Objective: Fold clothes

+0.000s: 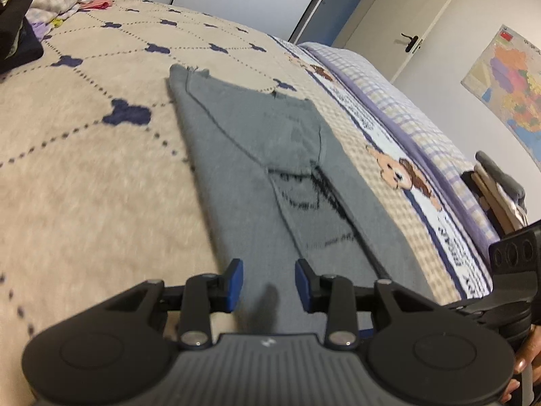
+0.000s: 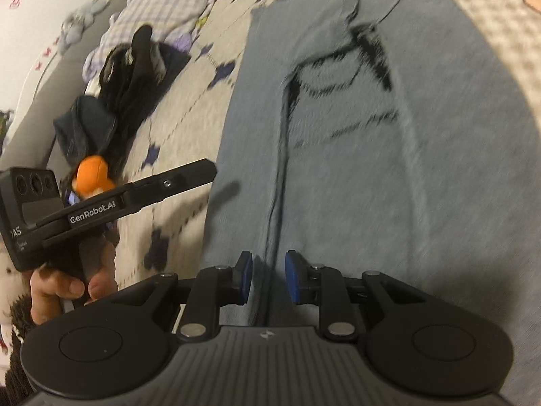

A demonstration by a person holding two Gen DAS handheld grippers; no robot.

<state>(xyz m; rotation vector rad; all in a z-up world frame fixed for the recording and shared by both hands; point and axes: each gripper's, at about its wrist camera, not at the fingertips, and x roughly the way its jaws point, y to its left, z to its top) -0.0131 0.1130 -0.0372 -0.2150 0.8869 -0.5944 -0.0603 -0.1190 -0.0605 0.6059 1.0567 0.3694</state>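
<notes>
Left gripper (image 1: 268,280): jaws part open with a clear gap, nothing between the blue pads (image 1: 236,277), hanging just above the near end of the grey garment (image 1: 236,182)
Right gripper (image 2: 268,275): jaws part open too, a narrower gap, no cloth pinched; a dark fold line runs straight ahead from between the pads (image 2: 247,277)
Grey garment: spread flat on the bed, stretching forward and away from both tools, black print ahead and a little to the right of each
Bed cover (image 1: 84,169): beige with dark blue motifs, to the left of both tools
Dark clothes (image 2: 125,77): piled far off to the left of the right gripper, near a checked pillow (image 2: 169,0)
Orange soft toy (image 2: 93,176): left of the right gripper, just behind the other tool's arm
Hand (image 2: 61,291): gripping the left tool's handle, low left in the right wrist view
Map (image 1: 510,88): on the wall, far right ahead of the left gripper
</notes>
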